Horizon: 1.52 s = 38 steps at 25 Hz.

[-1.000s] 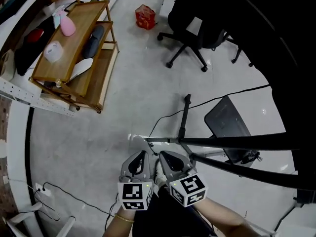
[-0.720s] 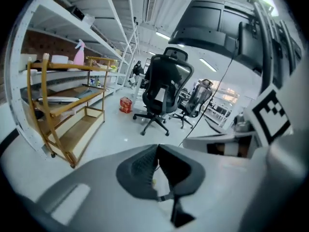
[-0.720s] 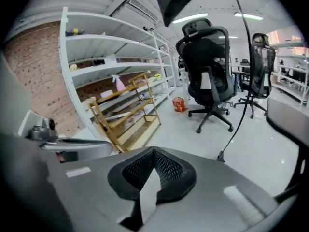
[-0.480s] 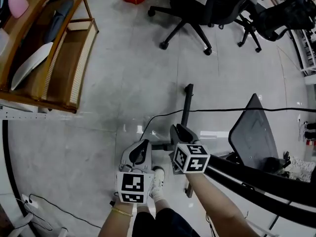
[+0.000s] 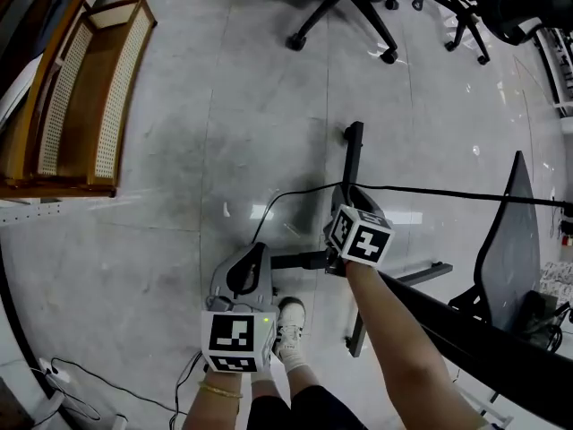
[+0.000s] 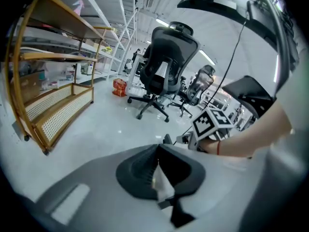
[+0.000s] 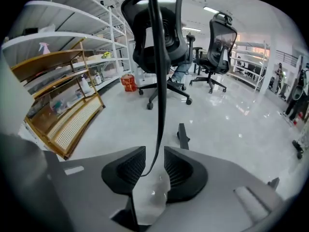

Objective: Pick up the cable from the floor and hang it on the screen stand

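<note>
Black rubber sheathing is what we are dealing with: the cable (image 5: 448, 193) is thin, smooth and limp. In the head view it climbs off the pale floor (image 5: 179, 195) in a curve at about 9 o'clock of the right gripper (image 5: 346, 192), then runs in a nearly straight line out toward the 3 o'clock edge. The right gripper view shows the same cable (image 7: 159, 71) dropping from 12 o'clock down through the gap between the two ribbed pads (image 7: 126, 169). Those jaws are opening, and the cable hangs between them without either pad pressing on it. The left gripper (image 5: 255, 251) sits at about 7 o'clock of the right one, and its own view shows the jaws clenched together on nothing. The screen stand's black base (image 5: 354, 146) lies on the floor just under the right gripper, with one leg pointing to 12 o'clock. We judge the cable light enough for one gripper and floppy, so it should sag to both sides of any grip and drape readily over a bar. Its slick jacket may slide through ribbed pads unless we pinch it squarely. We would take it on the free run near the floor curve, not near an end, since we cannot see where either end goes.
</note>
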Each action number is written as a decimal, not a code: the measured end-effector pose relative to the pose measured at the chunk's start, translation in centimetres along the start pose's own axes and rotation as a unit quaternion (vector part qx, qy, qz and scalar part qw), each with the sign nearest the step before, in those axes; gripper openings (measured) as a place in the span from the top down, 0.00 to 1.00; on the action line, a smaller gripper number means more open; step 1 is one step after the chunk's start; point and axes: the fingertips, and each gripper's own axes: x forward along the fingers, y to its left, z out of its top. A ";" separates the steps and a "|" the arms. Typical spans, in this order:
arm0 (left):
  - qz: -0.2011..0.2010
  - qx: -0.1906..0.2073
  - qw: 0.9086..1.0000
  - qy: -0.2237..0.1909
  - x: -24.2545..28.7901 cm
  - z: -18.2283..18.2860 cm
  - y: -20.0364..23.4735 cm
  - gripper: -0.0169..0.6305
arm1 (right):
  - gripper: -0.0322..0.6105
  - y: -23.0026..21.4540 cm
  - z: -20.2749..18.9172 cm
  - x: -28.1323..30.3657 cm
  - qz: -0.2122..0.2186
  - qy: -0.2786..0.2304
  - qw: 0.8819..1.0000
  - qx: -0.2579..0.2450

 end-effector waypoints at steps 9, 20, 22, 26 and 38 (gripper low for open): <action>-0.007 0.004 1.000 0.015 -0.1 -1.2 -1.3 0.96 | 0.92 0.5 1.0 0.4 -0.005 -0.009 1.000 -0.029; -0.035 0.031 0.999 -0.015 -5.9 1.5 -4.5 0.96 | 0.92 6.8 -2.2 -9.1 0.064 -0.047 0.996 -0.050; -0.029 0.047 0.998 -0.021 -8.2 2.1 -4.8 0.96 | 0.92 9.0 -1.9 -12.9 0.099 -0.065 0.992 -0.051; -0.015 0.053 0.998 -0.025 -14.5 3.3 -5.5 0.96 | 0.92 13.8 -1.3 -22.2 0.169 -0.100 0.977 -0.086; -0.036 0.027 0.997 -0.066 -29.7 12.1 -12.2 0.96 | 0.92 14.1 -0.6 -49.0 0.141 -0.082 0.982 -0.091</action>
